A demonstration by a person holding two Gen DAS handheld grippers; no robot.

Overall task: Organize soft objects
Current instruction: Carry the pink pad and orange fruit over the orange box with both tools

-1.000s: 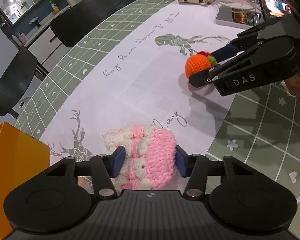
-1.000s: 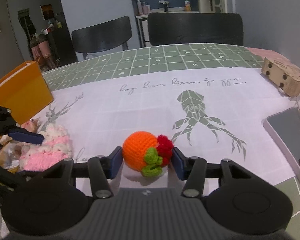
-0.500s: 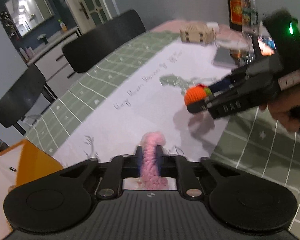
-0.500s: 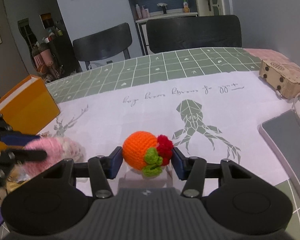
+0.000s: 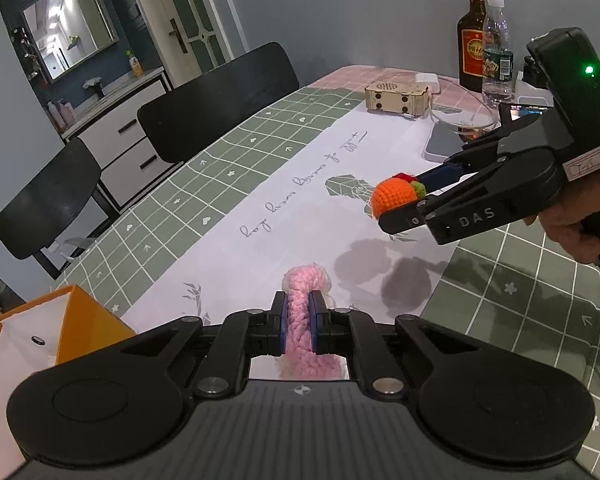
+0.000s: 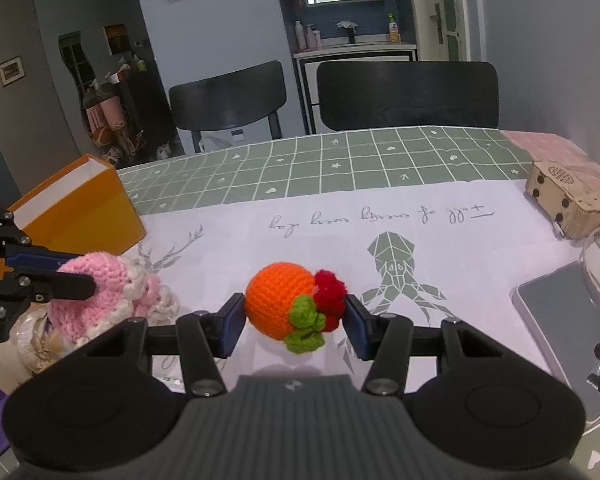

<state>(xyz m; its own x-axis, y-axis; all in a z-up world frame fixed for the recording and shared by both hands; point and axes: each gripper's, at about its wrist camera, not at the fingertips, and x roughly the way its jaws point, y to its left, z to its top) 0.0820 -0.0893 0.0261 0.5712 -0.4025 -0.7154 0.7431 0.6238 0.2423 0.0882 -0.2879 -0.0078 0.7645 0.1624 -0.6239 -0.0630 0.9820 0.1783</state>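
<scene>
My left gripper (image 5: pixel 299 322) is shut on a pink and white crochet toy (image 5: pixel 302 320), squeezed thin between the pads and held above the table; it also shows in the right wrist view (image 6: pixel 100 300). My right gripper (image 6: pixel 294 322) is shut on an orange crochet fruit (image 6: pixel 280 304) with a green leaf and red berries, lifted off the table; the fruit also shows in the left wrist view (image 5: pixel 394 198). An open orange box (image 5: pixel 32 344) stands at the left, and is seen in the right wrist view (image 6: pixel 76 208) behind the left gripper.
The table has a green checked cloth (image 5: pixel 240 144) with a white printed runner (image 6: pixel 380 232). A wooden box (image 5: pixel 396 98), phone (image 5: pixel 440 146), glass dish and bottles (image 5: pixel 486 60) stand at the far right. Two black chairs (image 6: pixel 404 96) line the far edge.
My left gripper closed on the pink toy and lifted it off the table. My right gripper rose with the orange fruit in it.
</scene>
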